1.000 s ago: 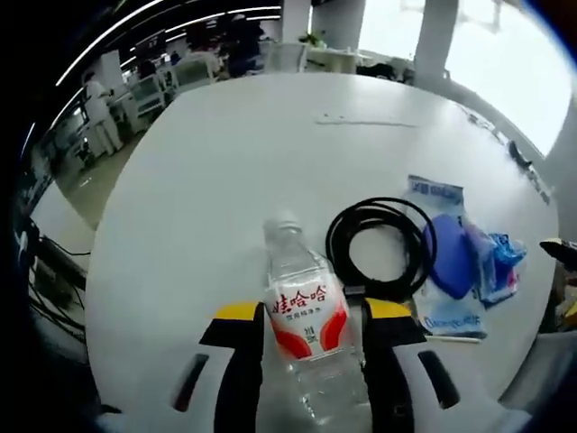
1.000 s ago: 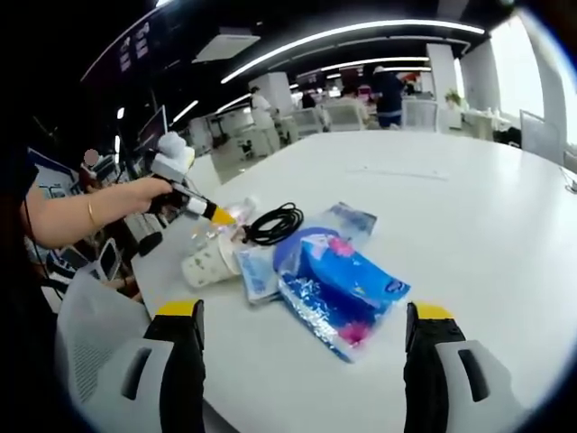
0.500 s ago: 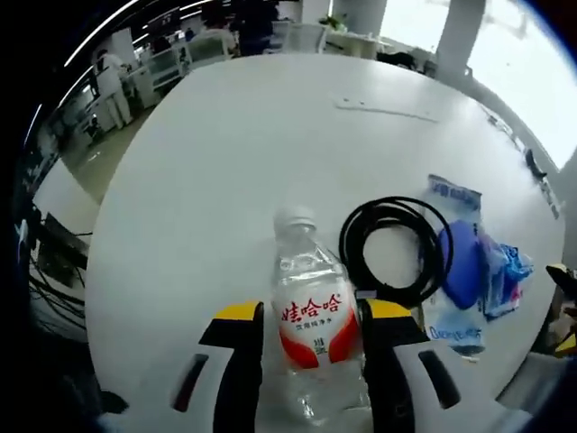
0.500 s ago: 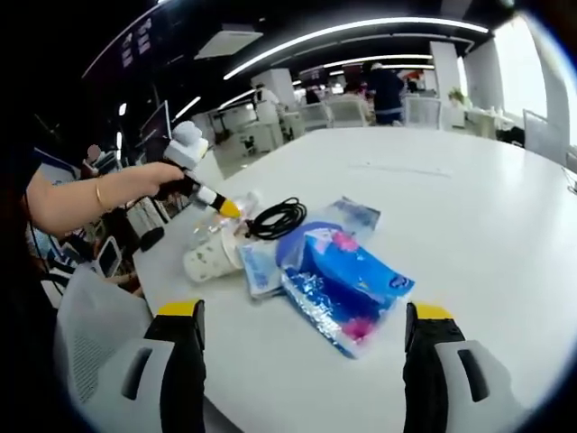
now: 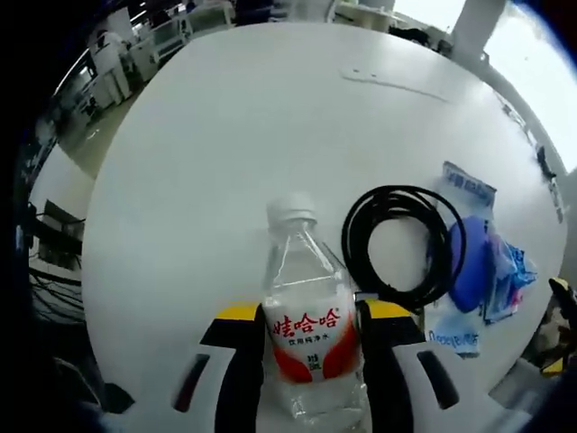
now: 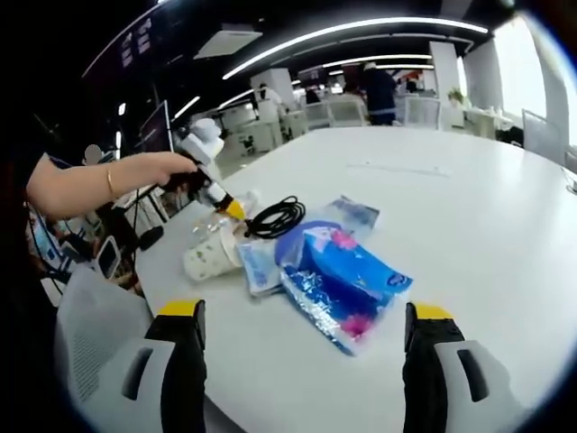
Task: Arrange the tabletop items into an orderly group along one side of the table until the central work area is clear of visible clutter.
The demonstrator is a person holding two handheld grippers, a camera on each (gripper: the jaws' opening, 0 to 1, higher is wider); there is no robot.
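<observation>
A clear water bottle with a white cap and a red-and-white label stands between the jaws of my left gripper, which is shut on it over the white table. To its right lies a coiled black cable, then blue plastic packs. In the right gripper view, my right gripper stands open above the table's near edge, nothing between its jaws. Ahead of it lie the blue packs, a paper cup on its side and the cable. A hand holds the left gripper by the cup.
A thin pale strip lies on the far part of the table. Beyond the table's rim are office desks, chairs and people. A grey chair back sits low at the left, near the table's edge.
The left gripper has lifted and tipped, so its view looks more steeply down on the table; the bottle stays in its jaws. The right gripper has hardly moved.
</observation>
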